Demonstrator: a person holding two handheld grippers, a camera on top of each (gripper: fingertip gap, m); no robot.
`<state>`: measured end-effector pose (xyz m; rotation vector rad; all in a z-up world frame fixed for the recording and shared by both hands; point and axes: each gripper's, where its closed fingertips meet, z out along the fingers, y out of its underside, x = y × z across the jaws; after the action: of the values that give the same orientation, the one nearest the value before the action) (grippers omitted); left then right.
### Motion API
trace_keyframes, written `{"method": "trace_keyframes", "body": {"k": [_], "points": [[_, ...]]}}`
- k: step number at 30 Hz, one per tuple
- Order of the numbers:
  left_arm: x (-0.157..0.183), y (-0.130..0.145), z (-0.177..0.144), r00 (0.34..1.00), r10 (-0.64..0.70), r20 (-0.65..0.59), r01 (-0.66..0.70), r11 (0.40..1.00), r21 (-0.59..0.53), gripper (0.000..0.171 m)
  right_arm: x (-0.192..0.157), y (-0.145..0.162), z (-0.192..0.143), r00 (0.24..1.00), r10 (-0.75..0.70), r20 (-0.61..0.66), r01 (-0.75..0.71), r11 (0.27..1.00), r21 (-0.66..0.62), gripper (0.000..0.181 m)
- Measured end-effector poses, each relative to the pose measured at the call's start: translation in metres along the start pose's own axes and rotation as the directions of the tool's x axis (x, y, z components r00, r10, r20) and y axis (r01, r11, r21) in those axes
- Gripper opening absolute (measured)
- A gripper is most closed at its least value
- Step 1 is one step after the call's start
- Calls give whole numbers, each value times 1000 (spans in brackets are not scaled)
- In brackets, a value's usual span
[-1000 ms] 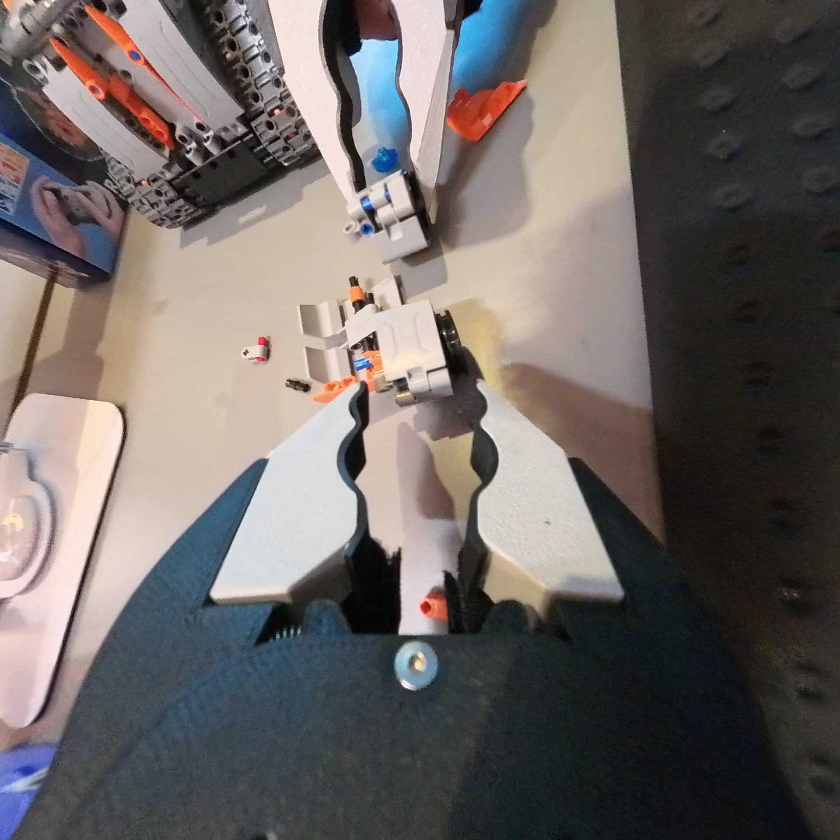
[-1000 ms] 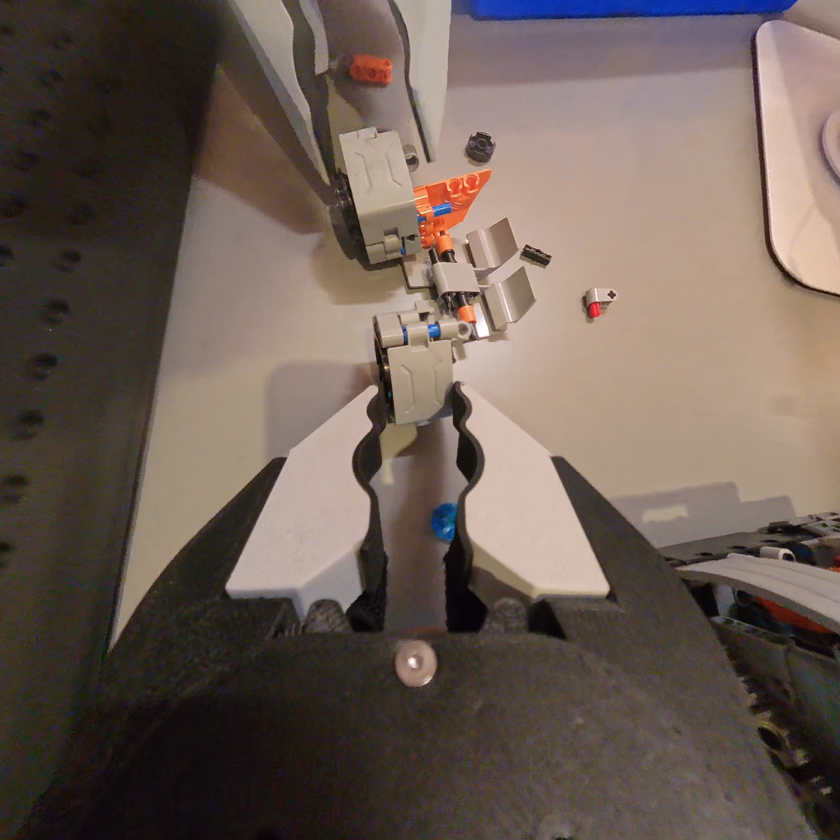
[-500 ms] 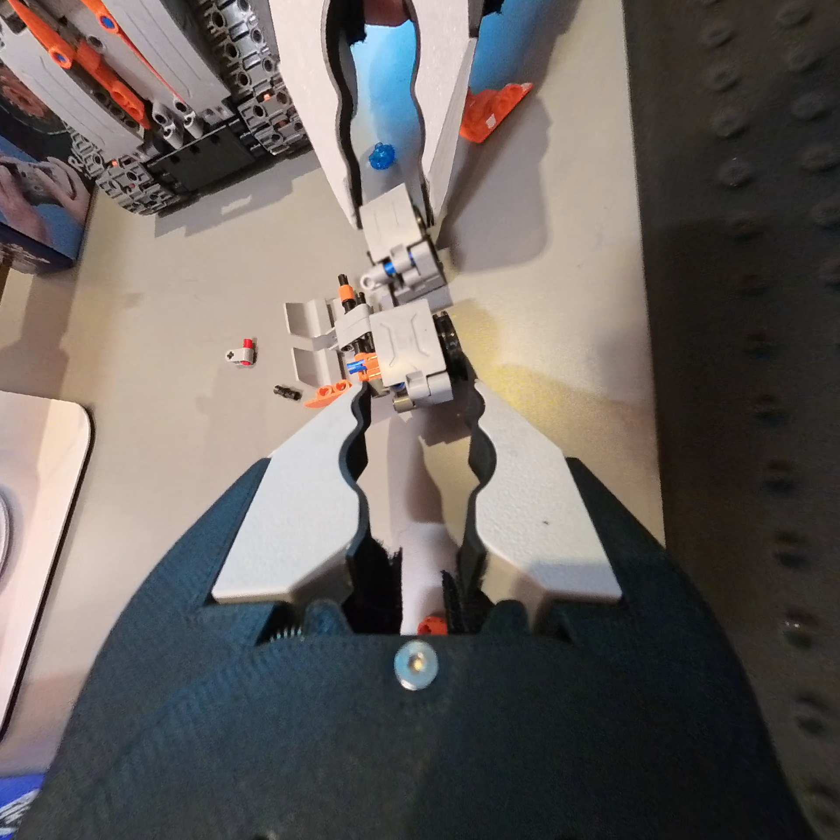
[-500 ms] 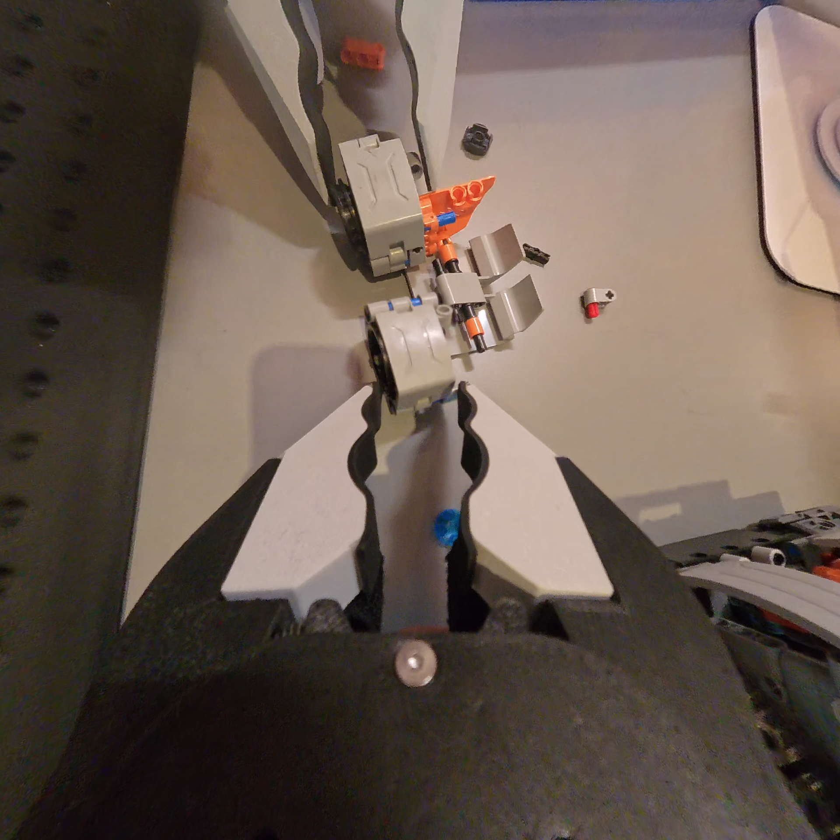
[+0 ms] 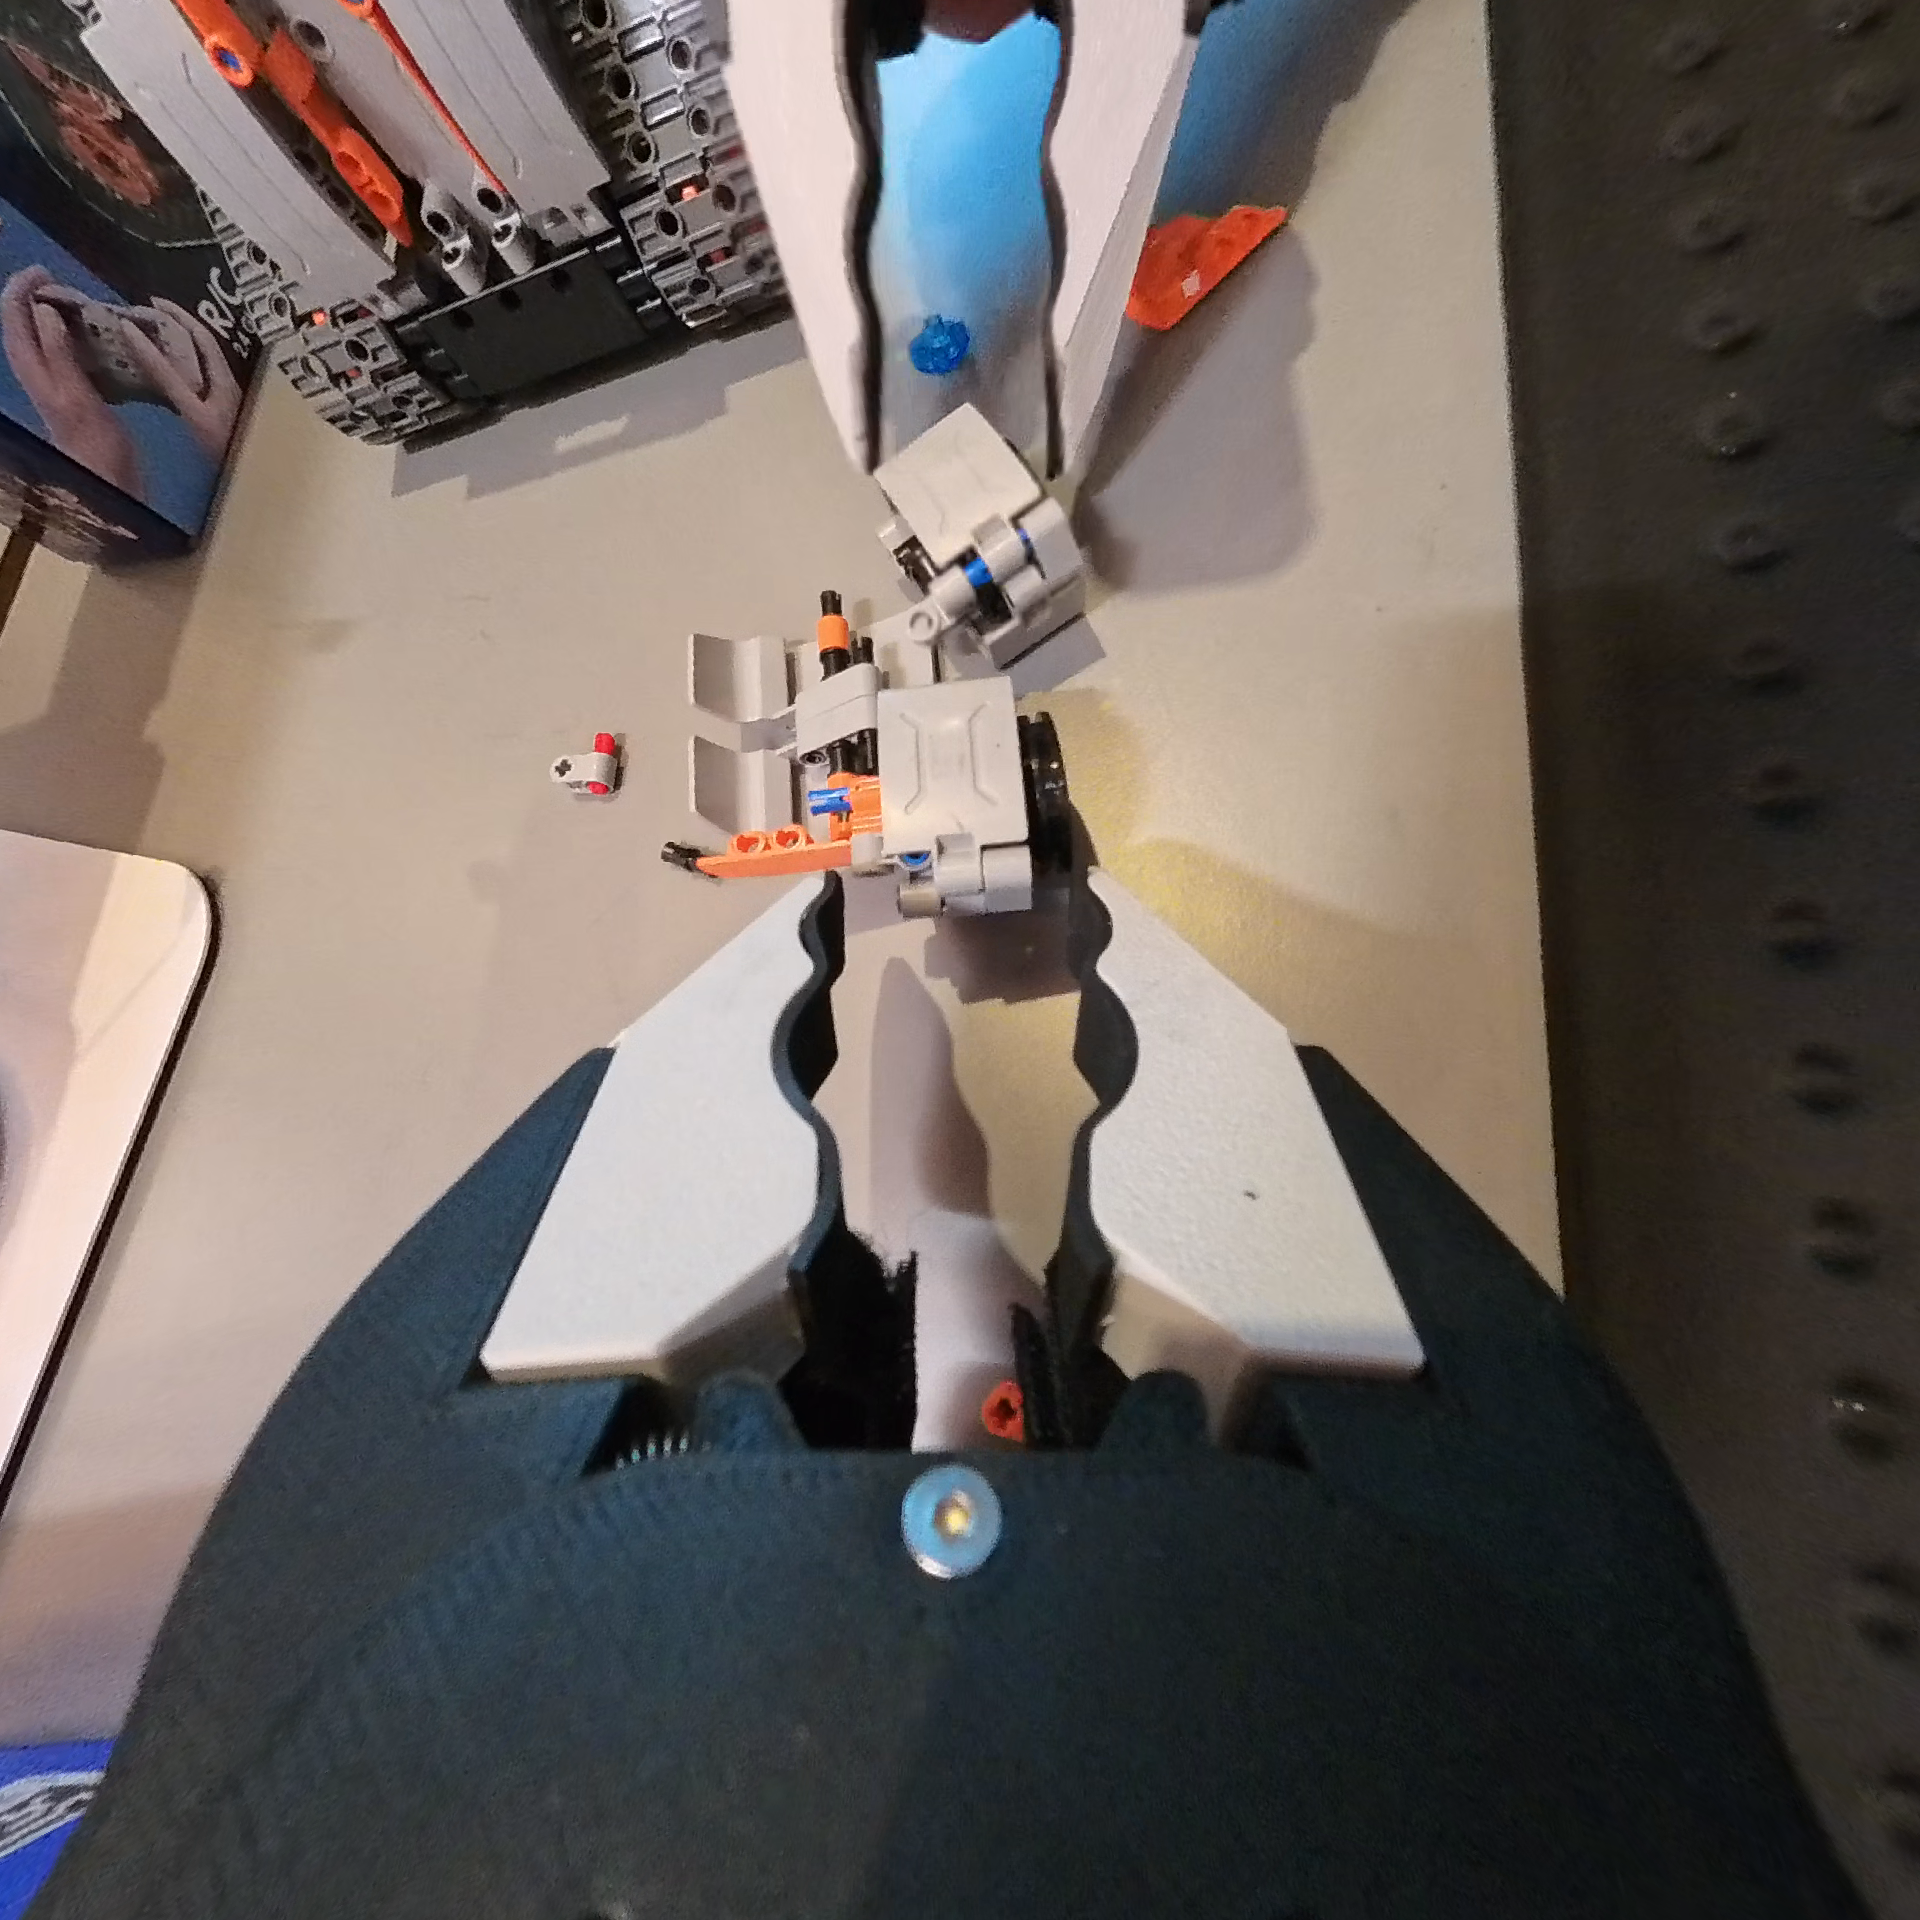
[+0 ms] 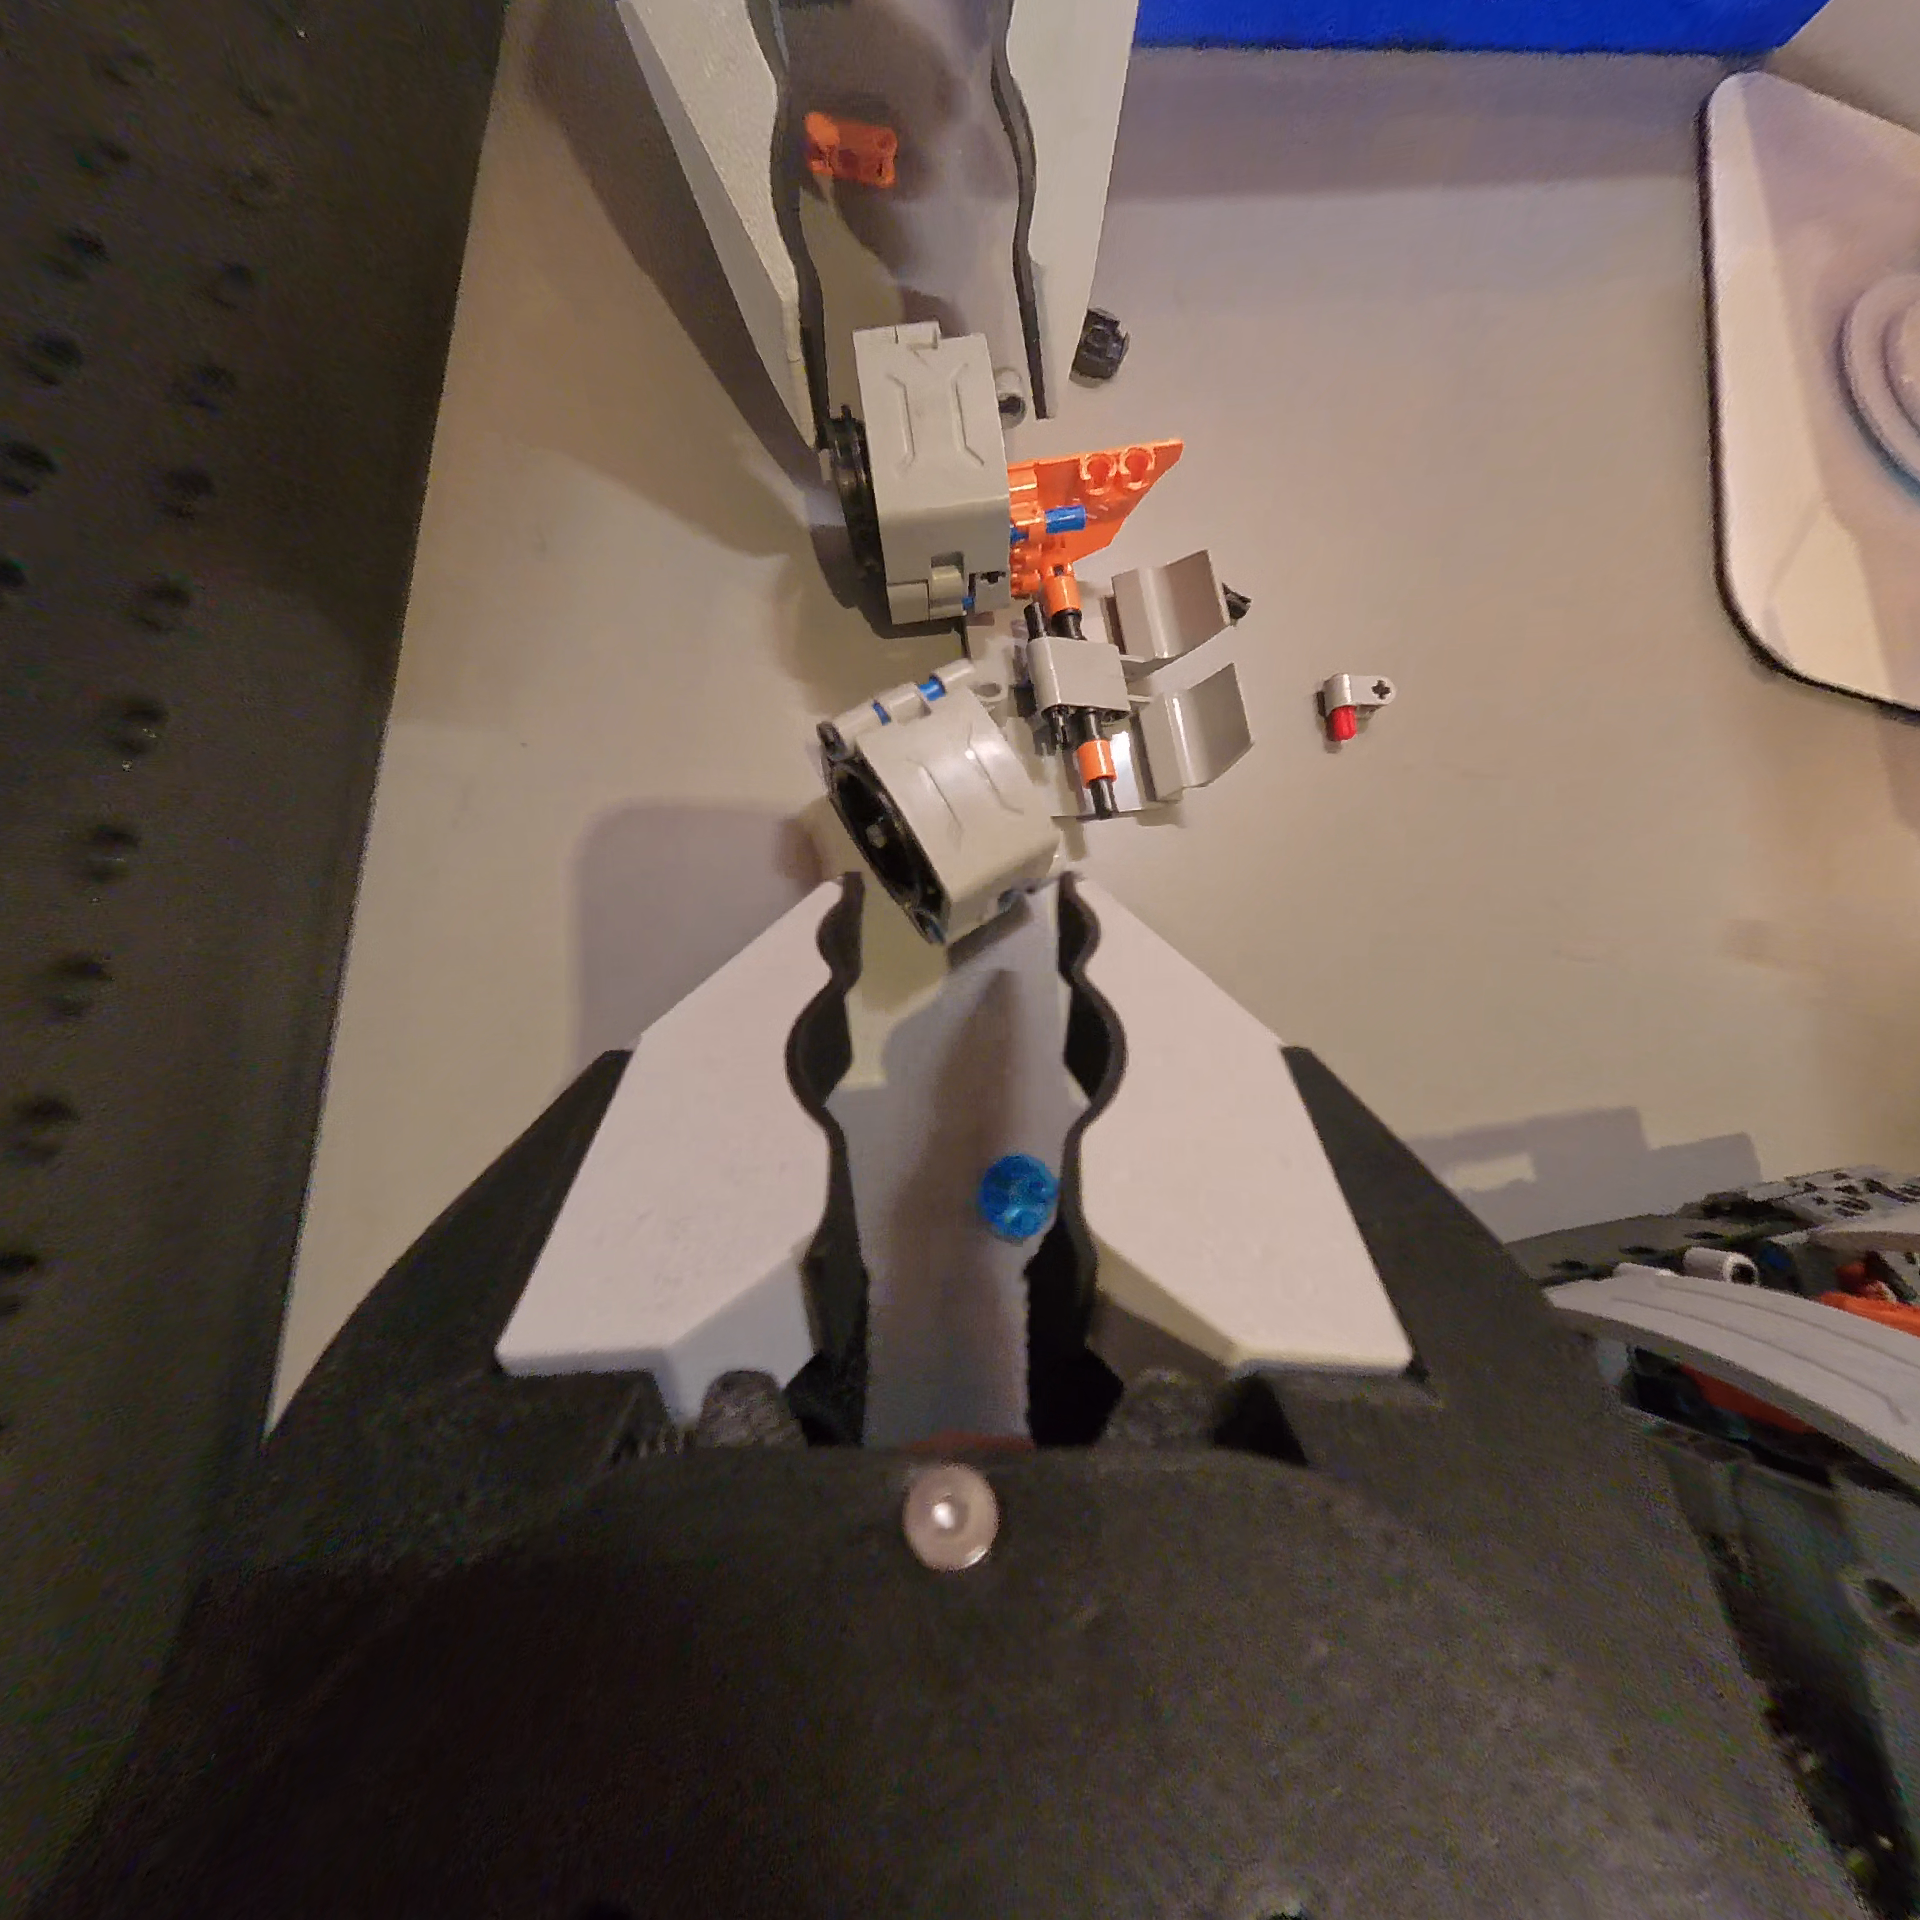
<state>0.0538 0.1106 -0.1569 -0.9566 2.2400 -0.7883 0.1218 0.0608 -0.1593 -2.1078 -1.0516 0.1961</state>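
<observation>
My left fingers (image 5: pixel 961 899) stand spread, with the grey motor block (image 5: pixel 951 784) at their tips. From this angle I cannot tell whether they grip it or only bracket it. It sits dead ahead between the two tips, its long side running across my line of reach, a black wheel-like disc on its right face.

My right fingers (image 6: pixel 956 894) are closed onto a second grey motor block (image 6: pixel 940 821), which sits tilted, its dark round socket turned toward my left side. The tips pinch its near end.

The two blocks lie nose to nose, joined through a small cluster of grey curved panels (image 5: pixel 738 732), an orange wedge piece (image 5: pixel 784 847) and black and orange pins. So the whole small assembly stretches lengthwise between my two hands, each hand at its own end.

Farther out on the desk (image 5: pixel 416 623) a loose grey connector with a red pin (image 5: pixel 590 767) lies well to the side, and a blue round stud (image 6: pixel 1016 1195) rests between my right fingers. Beyond those sit a big grey-and-orange tracked model (image 5: pixel 436 177) and a white tray (image 6: pixel 1818 364).
</observation>
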Motion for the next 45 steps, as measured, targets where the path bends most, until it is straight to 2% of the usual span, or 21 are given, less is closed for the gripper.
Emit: {"method": "trace_keyframes", "body": {"k": [1, 3, 5, 10, 20, 31, 37, 45], "points": [[0, 0, 0, 1000, -1, -2, 1, 1000, 1, 41, 2, -2, -1, 1000, 5, -12, -5, 1000, 6, 44], [2, 1, 1, 1000, 2, -10, -2, 1000, -3, 41, 4, -5, 0, 1000, 10, -19, -10, 1000, 28, 49], [3, 2, 3, 1000, 8, -13, -8, 1000, -14, 42, 3, -6, 3, 1000, 10, -10, -10, 999, 35, 47], [4, 1, 4, 1000, 16, -14, -16, 1000, -12, 39, -2, -5, 8, 999, -36, 4, 36, 999, 20, 25], [0, 0, 2, 1000, 7, 4, -7, 1000, -4, 41, -1, -3, 6, 999, -45, -6, 45, 999, 7, 24], [0, 4, 3, 1000, 5, 3, -5, 1000, -16, 42, 18, 7, 1, 996, 68, -59, -69, 997, -17, 25], [0, 4, 2, 1000, 6, 4, -6, 1000, -17, 42, 12, 12, 4, 998, 56, -38, -58, 997, -47, 32], [2, 3, 1, 1000, 6, 1, -6, 1000, -11, 43, 11, 12, -1, 998, 39, -40, -41, 997, -58, 30]]}}
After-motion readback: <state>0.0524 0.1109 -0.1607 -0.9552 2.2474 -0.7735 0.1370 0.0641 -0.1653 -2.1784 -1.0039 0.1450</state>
